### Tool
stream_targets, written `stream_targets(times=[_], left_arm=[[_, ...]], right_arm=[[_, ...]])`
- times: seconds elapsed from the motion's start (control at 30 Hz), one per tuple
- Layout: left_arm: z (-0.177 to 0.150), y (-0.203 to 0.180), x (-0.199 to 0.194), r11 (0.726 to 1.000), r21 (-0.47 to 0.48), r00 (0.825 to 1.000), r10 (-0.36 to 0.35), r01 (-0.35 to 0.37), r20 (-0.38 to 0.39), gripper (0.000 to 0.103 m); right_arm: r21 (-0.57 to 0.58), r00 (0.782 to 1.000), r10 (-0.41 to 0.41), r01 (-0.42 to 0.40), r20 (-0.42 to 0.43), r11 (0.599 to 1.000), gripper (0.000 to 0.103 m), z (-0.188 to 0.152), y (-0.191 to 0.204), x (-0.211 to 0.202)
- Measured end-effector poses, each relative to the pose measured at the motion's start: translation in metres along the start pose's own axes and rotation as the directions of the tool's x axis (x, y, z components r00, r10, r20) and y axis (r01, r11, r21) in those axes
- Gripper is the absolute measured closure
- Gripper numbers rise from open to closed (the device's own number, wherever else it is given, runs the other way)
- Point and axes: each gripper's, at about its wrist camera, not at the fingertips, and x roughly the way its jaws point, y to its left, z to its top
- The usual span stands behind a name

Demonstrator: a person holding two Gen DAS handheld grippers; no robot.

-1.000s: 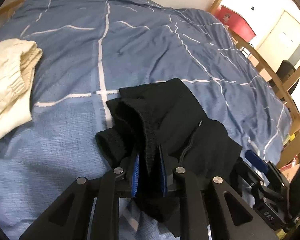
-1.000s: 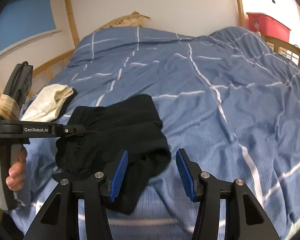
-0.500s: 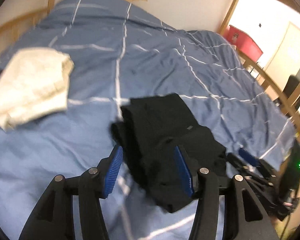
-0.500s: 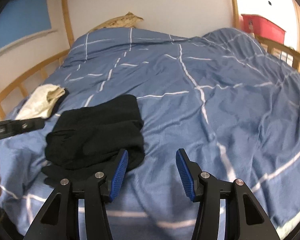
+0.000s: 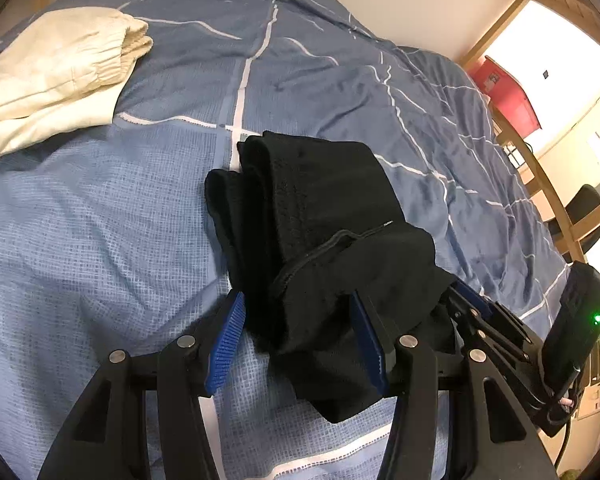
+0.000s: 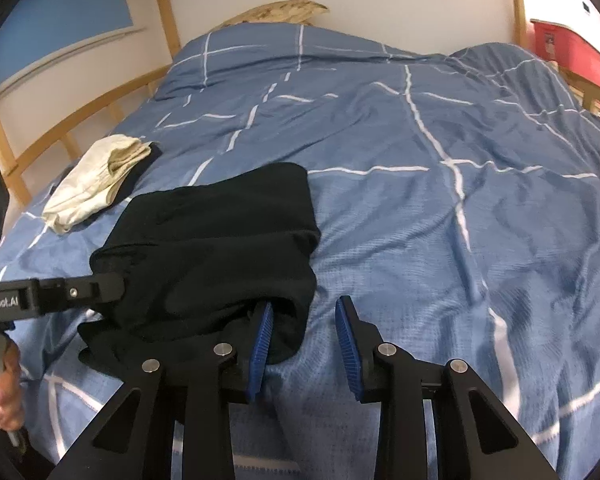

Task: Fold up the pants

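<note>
Black pants [image 5: 328, 216]: folded into a thick bundle near the front edge of the blue checked duvet [image 6: 440, 208], just where you set them.
Left gripper [image 5: 300, 340]: a second ago it pinched the fabric; it has since let go, and now stands half open astride the bundle's near end, pads not pressing.
Right gripper [image 6: 304, 334]: jaws have just been narrowing, with only bare duvet between them; the left pad touches the bundle's edge.
Meaning: the fold looks finished; you are likely tidying.
Cream garment [image 5: 56, 76]: well apart, folded.
Hidden: the bundle's near end lies behind your left gripper's fingers; you cannot check the underside layers.
</note>
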Motion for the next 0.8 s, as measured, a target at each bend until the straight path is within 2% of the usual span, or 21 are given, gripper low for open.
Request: stream_targets(times=[0.03, 0.07, 0.23, 0.4, 0.53, 0.63, 0.7, 0.8], left_arm=[[0.000, 0.000, 0.000, 1.000, 0.000, 1.000, 0.002, -0.002, -0.001, 0.051], [0.000, 0.000, 0.001, 1.000, -0.001, 1.000, 0.004, -0.004, 0.000, 0.051], [-0.003, -0.004, 0.001, 1.000, 0.012, 1.000, 0.018, -0.018, 0.005, 0.051], [-0.006, -0.003, 0.003, 0.999, 0.012, 0.999, 0.034, -0.034, -0.001, 0.051], [-0.009, -0.008, 0.003, 0.998, 0.038, 0.998, 0.055, -0.055, 0.005, 0.051], [-0.011, -0.012, 0.000, 0.995, 0.064, 0.997, 0.076, -0.078, 0.021, 0.051], [-0.012, -0.015, -0.005, 0.994, 0.072, 0.996, 0.083, -0.086, 0.037, 0.051], [-0.010, -0.015, -0.010, 0.995, 0.067, 0.996, 0.072, -0.076, 0.059, 0.051]], right_arm=[[-0.006, 1.000, 0.006, -0.006, -0.009, 1.000, 0.084, 0.001, 0.001, 0.002], [-0.008, 1.000, 0.010, -0.010, -0.022, 1.000, 0.094, 0.001, 0.001, 0.004], [-0.012, 1.000, -0.019, 0.020, 0.021, 1.000, 0.095, -0.005, 0.003, -0.019], [-0.049, 0.993, -0.116, 0.116, 0.004, 0.992, 0.099, -0.019, 0.010, -0.031], [-0.016, 0.996, -0.091, 0.091, -0.014, 0.996, 0.099, -0.030, 0.000, -0.033], [0.070, 0.997, -0.064, 0.062, 0.030, 0.996, 0.095, -0.027, -0.011, -0.044], [0.085, 0.996, -0.063, 0.058, 0.066, 0.995, 0.082, -0.023, -0.013, -0.047], [0.077, 0.994, -0.055, 0.047, 0.095, 0.996, 0.075, -0.015, -0.011, -0.046]])
